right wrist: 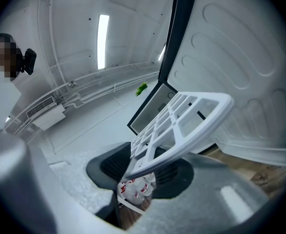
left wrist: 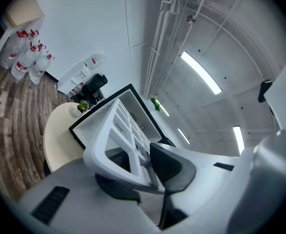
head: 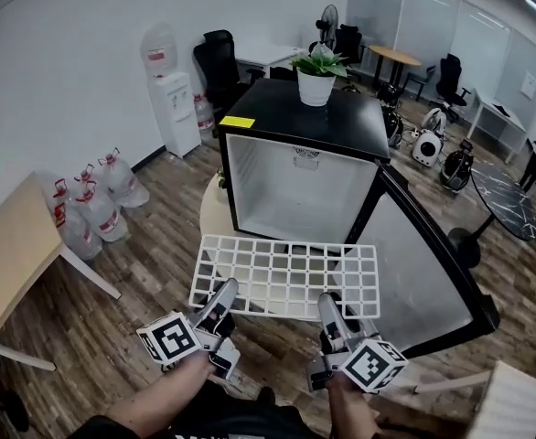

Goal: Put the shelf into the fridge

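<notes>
Before the open fridge (head: 286, 195), left gripper (head: 227, 290) and right gripper (head: 328, 301) clamp a white grid shelf (head: 286, 275).

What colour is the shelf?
White. The shelf is an open grid of squares, and it shows best in the head view.

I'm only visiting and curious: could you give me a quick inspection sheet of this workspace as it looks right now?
Surface: round pale table on a wood floor, carrying the fridge.
Job's things: white grid shelf held level in front of the open fridge; door swung right.
Clutter: potted plant on the fridge top.
Grippers: left gripper and right gripper each clamp the shelf's near edge.
Cables: nothing seen.
Surroundings: water bottles, water dispenser, office chairs.
</notes>
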A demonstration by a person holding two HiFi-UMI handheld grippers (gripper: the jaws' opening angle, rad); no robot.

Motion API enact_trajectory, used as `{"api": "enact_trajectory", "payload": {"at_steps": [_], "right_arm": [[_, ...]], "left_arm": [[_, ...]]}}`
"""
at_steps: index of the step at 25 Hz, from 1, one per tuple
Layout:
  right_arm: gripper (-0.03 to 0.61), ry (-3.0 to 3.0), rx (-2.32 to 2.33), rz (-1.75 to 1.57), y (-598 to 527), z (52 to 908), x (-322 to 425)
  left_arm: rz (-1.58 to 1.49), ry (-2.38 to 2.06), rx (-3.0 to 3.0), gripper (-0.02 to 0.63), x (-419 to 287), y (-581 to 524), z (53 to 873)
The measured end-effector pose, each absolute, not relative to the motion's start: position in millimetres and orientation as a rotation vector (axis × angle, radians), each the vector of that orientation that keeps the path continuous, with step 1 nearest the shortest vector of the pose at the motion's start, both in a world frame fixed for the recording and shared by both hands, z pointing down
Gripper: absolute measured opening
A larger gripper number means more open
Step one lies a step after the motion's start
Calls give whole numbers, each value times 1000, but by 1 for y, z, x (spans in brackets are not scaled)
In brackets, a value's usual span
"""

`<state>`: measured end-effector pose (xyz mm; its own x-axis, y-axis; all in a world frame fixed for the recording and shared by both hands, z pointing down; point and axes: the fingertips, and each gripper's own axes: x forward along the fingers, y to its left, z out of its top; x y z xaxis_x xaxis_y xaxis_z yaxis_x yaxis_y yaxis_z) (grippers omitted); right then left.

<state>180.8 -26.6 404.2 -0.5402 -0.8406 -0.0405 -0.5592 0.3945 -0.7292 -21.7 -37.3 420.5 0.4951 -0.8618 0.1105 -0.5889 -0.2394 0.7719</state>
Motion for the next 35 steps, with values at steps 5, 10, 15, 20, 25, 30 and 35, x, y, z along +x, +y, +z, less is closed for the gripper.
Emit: {"api": "enact_trajectory", "payload": {"at_steps": [5, 10, 15, 20, 25, 30, 35], "right_arm": [[127, 2222, -1250, -942, -45, 408, 181], [127, 2183, -1326, -929, -67, 411, 172], [127, 2116, -1385, -952, -89, 414, 150], [127, 2092, -1441, -947, -111, 427, 136], [127, 2058, -1517, -958, -129, 432, 129], [127, 2017, -1552, -983, -143, 448, 118], [127, 1957, -1714, -1006, -152, 461, 116]], "left_arm": [[-413, -1153, 1967, 77, -21, -64, 424], [-473, -997, 1993, 77, -19, -98, 420], [-475, -890, 2023, 77, -31, -131, 414], [-450, -844, 2024, 77, -45, -161, 426], [-426, -810, 2022, 77, -54, -185, 431], [-390, -776, 2017, 77, -64, -205, 443], [-351, -740, 2019, 77, -71, -225, 455]]}}
